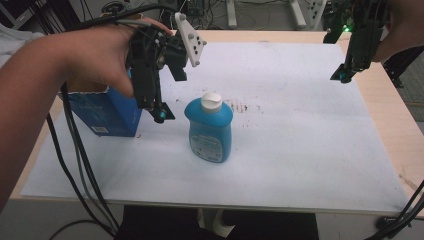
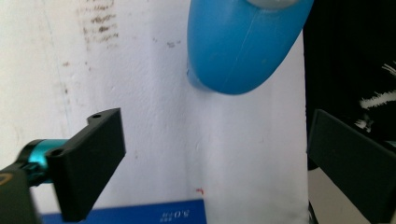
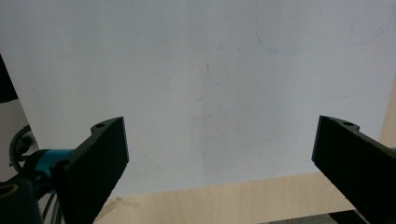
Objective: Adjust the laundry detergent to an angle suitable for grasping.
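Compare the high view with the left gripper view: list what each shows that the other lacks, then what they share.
High view alone: the bottle's white cap and label, the right gripper over the far right of the white sheet, and the wooden table edge.
Left gripper view alone: its own two black fingers seen close, spread wide with nothing between them.
Shared: the blue bottle, the blue box and the white sheet.

Blue bottle (image 1: 210, 131) w/ white cap (image 1: 211, 101); blue box (image 1: 107, 114); white sheet (image 1: 300, 135).

Even, bright overhead light, soft shadows, slight blur in close views.
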`<action>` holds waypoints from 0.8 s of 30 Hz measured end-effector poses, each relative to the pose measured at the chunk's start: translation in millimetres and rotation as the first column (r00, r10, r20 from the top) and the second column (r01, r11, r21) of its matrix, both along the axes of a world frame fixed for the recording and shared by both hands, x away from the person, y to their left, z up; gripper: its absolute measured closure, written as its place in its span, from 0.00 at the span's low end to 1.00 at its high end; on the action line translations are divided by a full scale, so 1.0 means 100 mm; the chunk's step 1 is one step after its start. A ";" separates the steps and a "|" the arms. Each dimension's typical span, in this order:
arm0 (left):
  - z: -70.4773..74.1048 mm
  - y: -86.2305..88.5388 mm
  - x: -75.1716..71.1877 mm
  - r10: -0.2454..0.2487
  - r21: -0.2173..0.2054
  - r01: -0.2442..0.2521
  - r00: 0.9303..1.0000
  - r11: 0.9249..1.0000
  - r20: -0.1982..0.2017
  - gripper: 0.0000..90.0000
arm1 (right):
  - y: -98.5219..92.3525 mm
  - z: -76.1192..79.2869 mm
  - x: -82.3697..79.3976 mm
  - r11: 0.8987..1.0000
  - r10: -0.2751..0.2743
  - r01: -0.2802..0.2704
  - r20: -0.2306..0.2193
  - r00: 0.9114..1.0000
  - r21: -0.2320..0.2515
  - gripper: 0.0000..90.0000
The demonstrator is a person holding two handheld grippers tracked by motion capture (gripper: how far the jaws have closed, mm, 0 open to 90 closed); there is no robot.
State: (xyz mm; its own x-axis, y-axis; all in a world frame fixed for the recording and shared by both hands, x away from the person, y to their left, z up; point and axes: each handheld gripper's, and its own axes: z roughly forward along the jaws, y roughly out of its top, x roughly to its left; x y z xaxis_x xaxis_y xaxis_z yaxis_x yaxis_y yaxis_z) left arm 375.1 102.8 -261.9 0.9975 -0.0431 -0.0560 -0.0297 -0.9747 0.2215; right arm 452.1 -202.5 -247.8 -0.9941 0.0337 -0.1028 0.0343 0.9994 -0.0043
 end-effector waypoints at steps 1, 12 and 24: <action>0.02 0.01 0.00 0.001 0.008 -0.001 1.000 1.000 -0.005 0.02 | 0.00 0.00 0.00 1.000 0.000 0.000 0.001 1.000 0.000 0.03; 0.26 0.08 0.01 0.029 0.088 -0.028 1.000 0.996 -0.004 0.02 | 0.04 -0.01 0.03 1.000 0.004 -0.004 -0.007 1.000 -0.001 0.03; 0.55 0.05 0.05 0.056 0.096 -0.056 0.998 0.994 0.003 0.02 | 0.05 -0.03 0.06 1.000 0.011 -0.011 -0.008 1.000 0.002 0.03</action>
State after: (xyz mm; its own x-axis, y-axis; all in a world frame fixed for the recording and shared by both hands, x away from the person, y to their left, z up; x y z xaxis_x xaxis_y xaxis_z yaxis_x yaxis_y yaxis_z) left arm 379.7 108.3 -206.8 0.9982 0.0188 -0.0570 0.0260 -0.9916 0.1267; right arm 457.9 -197.2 -250.7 -0.9953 0.0234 -0.0944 0.0237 0.9997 -0.0026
